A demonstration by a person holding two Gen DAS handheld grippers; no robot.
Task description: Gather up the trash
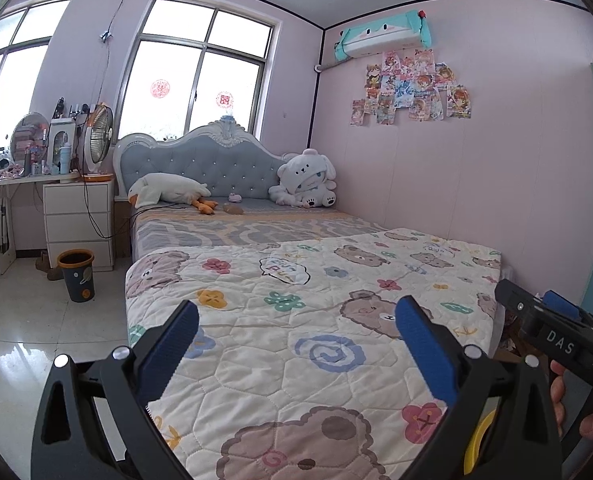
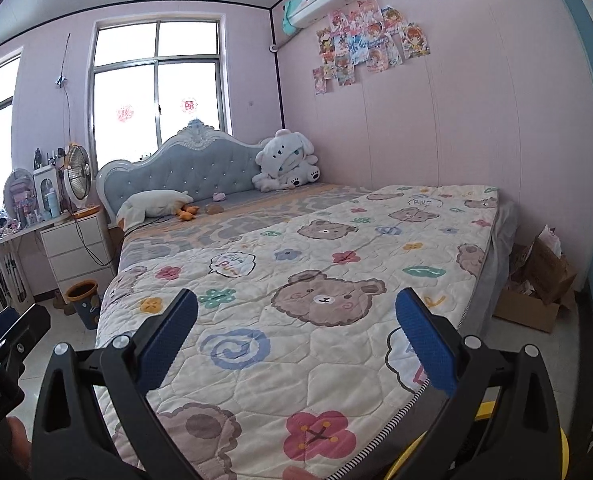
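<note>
I have both grippers spread wide with nothing between the blue pads: left gripper [image 1: 296, 344], right gripper [image 2: 296, 340]. Beyond both sets of jaws lies the bear-print quilt [image 1: 316, 320]. The orange-rimmed trash bin [image 1: 76, 275] stands on the floor, far left of my left jaws, beside the white drawers [image 1: 79, 224].
</note>
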